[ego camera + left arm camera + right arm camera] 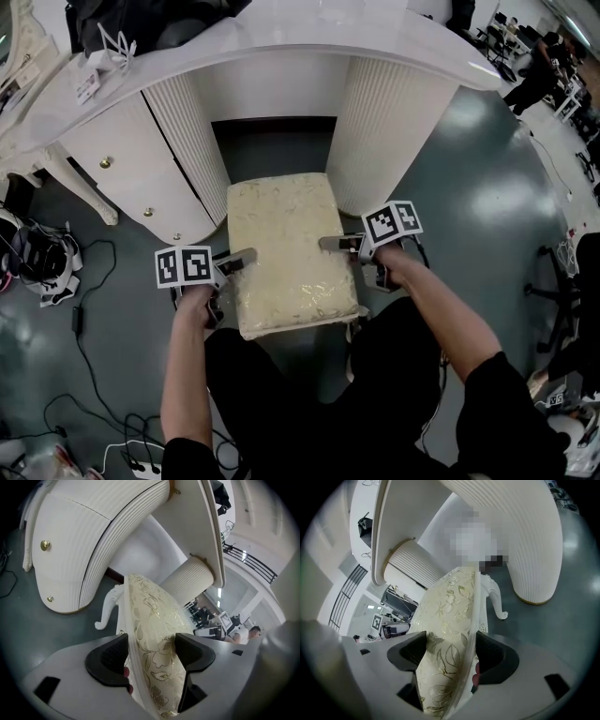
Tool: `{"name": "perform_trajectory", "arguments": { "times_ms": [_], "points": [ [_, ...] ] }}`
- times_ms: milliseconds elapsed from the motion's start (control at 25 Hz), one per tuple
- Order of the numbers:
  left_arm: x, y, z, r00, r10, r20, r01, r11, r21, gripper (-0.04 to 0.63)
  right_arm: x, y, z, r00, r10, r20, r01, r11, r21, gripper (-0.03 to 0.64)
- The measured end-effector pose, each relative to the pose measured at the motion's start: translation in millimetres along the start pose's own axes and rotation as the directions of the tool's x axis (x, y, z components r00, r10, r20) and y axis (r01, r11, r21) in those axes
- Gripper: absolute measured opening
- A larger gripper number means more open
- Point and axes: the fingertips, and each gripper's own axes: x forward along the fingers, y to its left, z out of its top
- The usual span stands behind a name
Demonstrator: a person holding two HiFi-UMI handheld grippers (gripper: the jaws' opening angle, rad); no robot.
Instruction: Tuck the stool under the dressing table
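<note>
The stool [281, 246] has a cream cushion with a gold flower pattern and white curved legs. It stands in front of the white dressing table [309, 37], with its far half in the knee gap between the two ribbed pedestals. My left gripper [236, 261] is on the seat's left edge. In the left gripper view the seat [150, 616] fills the gap of the left gripper [150, 651], both pads against it. My right gripper [339, 242] is on the seat's right edge. The right gripper [450, 651] likewise has both pads against the cushion [450, 602].
Black cables [89, 309] and a power strip [141, 464] lie on the green-grey floor at the left. A carved white furniture leg [84, 192] and a bag [37, 258] are beside them. A dark chair base [562, 281] stands at the right, with people [539, 66] far behind.
</note>
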Motion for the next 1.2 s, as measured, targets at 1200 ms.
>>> {"name": "perform_trajectory", "arguments": {
  "times_ms": [1200],
  "points": [
    [38.2,37.2,93.3,0.995,0.092,0.027,-0.091,0.995,-0.032,0.315,36.1,-24.3,97.8,0.998,0.001,0.056,-0.002,1.000,0.010,0.296]
  ]
}}
